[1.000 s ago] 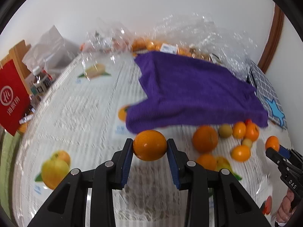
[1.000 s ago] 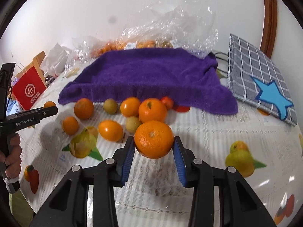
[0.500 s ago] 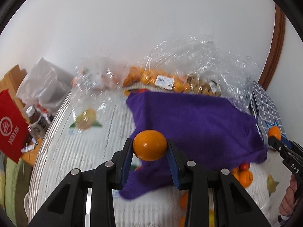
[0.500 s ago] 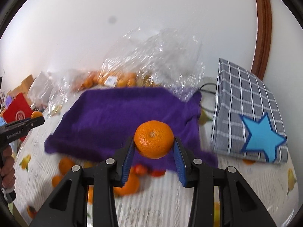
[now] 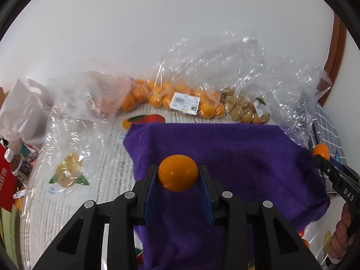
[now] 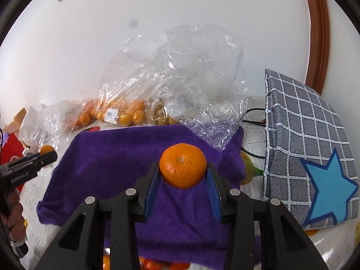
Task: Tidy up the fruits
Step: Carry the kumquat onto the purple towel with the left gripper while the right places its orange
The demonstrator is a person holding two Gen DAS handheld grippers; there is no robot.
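Both claws clenched: left claw (image 5: 178,181) pinches a smooth, slippery-looking orange (image 5: 178,172), right claw (image 6: 182,178) a soft-skinned mandarin (image 6: 182,165), each gripped across its widest part above the purple towel (image 5: 236,153).

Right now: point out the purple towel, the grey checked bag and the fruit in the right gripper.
purple towel (image 6: 117,157), right wrist view, bare upper left area.
grey checked bag (image 6: 299,121), right wrist view, checked front face.
mandarin (image 6: 182,165), right wrist view, middle of its peel.

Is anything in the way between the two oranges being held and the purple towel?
Nothing visible. The left gripper holds a smooth orange and the right gripper a dimpled orange, both over bare purple towel.
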